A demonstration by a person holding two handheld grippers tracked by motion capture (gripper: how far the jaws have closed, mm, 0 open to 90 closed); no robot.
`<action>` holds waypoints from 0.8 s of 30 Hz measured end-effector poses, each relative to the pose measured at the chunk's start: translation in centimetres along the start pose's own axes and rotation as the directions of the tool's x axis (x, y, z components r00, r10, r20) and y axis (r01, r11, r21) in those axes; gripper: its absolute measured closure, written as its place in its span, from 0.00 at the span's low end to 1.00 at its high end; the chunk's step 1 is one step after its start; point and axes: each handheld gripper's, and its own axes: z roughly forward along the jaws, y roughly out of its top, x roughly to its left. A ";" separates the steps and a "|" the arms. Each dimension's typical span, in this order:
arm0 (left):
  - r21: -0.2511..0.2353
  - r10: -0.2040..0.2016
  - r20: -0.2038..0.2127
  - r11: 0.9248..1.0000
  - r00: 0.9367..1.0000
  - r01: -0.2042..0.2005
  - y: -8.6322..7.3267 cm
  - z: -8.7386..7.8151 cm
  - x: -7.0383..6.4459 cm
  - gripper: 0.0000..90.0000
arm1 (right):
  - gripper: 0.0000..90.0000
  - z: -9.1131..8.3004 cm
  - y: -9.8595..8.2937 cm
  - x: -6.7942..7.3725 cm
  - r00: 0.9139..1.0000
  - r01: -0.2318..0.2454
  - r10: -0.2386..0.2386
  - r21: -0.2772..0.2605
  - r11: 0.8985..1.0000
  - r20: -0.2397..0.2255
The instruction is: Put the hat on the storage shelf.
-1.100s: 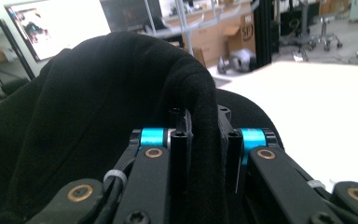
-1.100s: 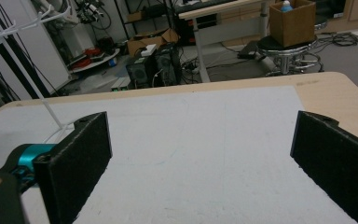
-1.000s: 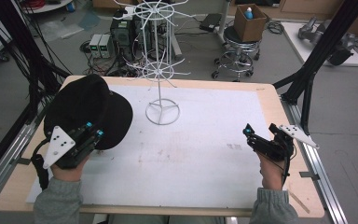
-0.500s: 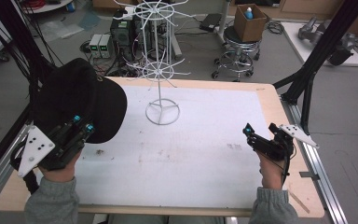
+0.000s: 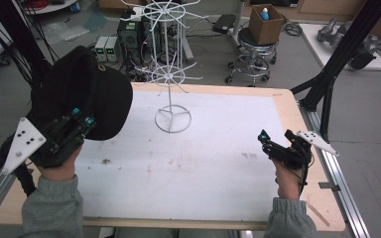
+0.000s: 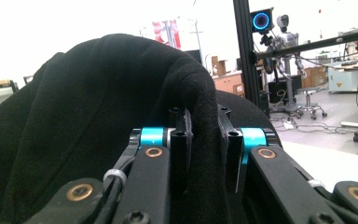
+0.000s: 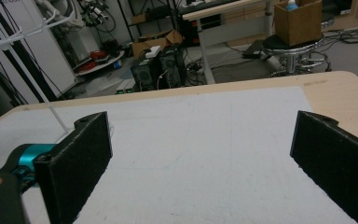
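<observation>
Cap [image 5: 87,91] first: it is black and soft, and I hold it up in the air over the left side of the table [image 5: 297,106]. My left gripper [image 5: 79,121] has its fingers [image 6: 182,140] squeezed tight on a fold of the cap's cloth. In the left gripper view the black cloth sits right between the two fingers and bulges up above them. My left hand [image 5: 59,166] is wrapped around the gripper handle, near the table's left edge.

My right gripper [image 5: 273,145] is far over on the right side of the table, well apart from the cap. Its fingers [image 7: 77,161] are wide apart with nothing in them. In the right gripper view I see the white mat [image 7: 205,140] between the two black fingers. My right hand [image 5: 287,181] holds that gripper low over the mat.

A white wire stand [image 5: 171,74] is standing up near the back middle of the table. It has a round ring at the bottom and thin spokes sticking out like a wheel higher up. The cap is just to the left of the stand, and I cannot tell if they touch.

Behind the table there is a stool [image 5: 255,54] with a brown box [image 5: 268,22] on it.
</observation>
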 end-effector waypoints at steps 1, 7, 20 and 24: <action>-0.009 0.004 0.012 1.000 1.000 -0.003 0.3 0.2 0.1 0.88 | 0.05 0.0 0.0 0.0 1.000 0.000 0.000 -0.001 1.000 -0.002; -0.068 0.032 0.050 0.997 0.998 -0.029 2.6 1.5 0.0 0.88 | 0.05 -0.3 0.3 0.0 1.000 -0.010 0.010 -0.016 1.000 -0.011; -0.123 0.083 0.048 0.989 0.995 -0.076 5.6 4.2 -0.1 0.88 | 0.05 -0.4 0.4 0.5 0.999 -0.003 0.002 -0.029 1.000 -0.033; -0.123 0.109 0.062 0.987 0.992 -0.101 6.2 5.4 0.0 0.88 | 0.05 -0.3 0.4 0.6 0.999 0.000 -0.001 -0.023 1.000 -0.039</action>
